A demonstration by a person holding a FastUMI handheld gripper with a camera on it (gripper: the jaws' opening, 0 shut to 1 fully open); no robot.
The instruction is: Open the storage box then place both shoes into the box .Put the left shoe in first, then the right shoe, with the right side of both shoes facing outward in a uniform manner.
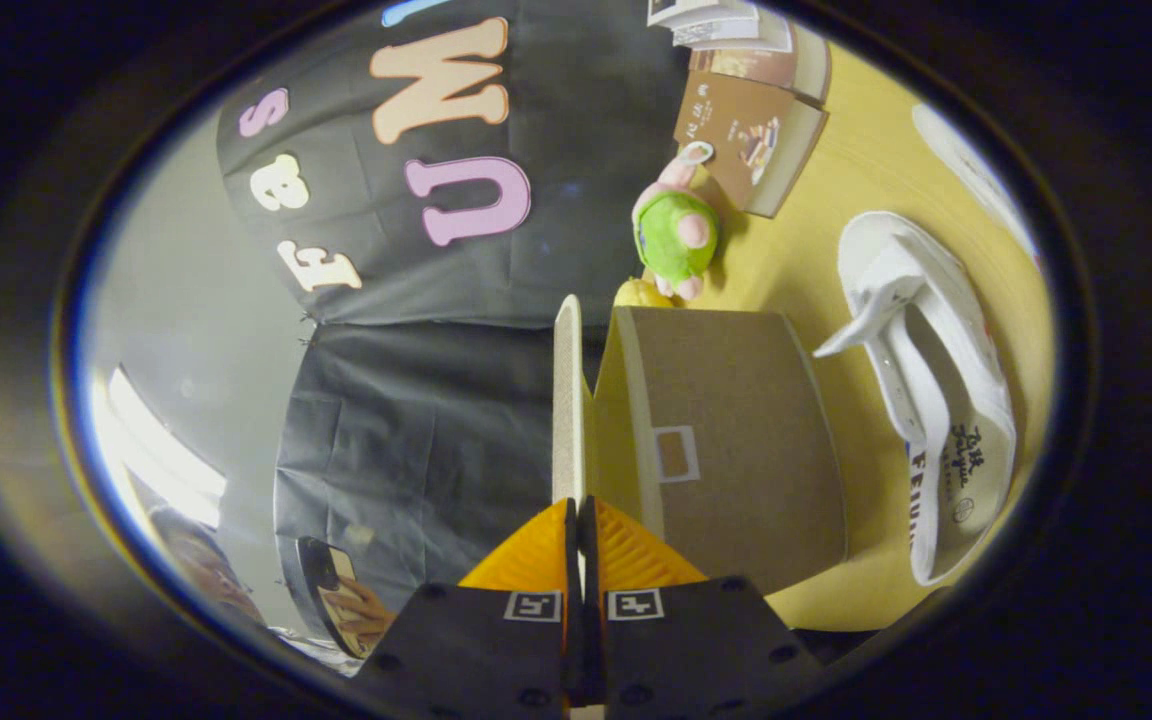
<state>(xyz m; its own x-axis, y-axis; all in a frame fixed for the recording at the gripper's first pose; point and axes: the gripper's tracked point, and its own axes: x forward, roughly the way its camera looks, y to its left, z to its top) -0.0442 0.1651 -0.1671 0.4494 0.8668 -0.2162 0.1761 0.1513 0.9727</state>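
My gripper (pixel 581 515) is shut on the thin edge of the storage box's lid (pixel 567 400), which runs edge-on straight ahead from between the fingers. The lid stands swung away from the brown cardboard storage box (pixel 736 450), leaving a narrow gap with a yellow inside wall showing. The box rests on the yellow table (pixel 836 210) just beside the fingers. A white canvas shoe (pixel 936 400) with dark lettering lies beside the box, on the side away from the lid. Part of a second white shoe (pixel 976 170) lies farther off on the table.
A green and pink plush toy (pixel 676 232) and a small yellow thing (pixel 642 293) sit just beyond the box. Brown books (pixel 751 125) lie past the toy. A person's hand holding a phone (pixel 341 600) shows beside the gripper, on the lid's side.
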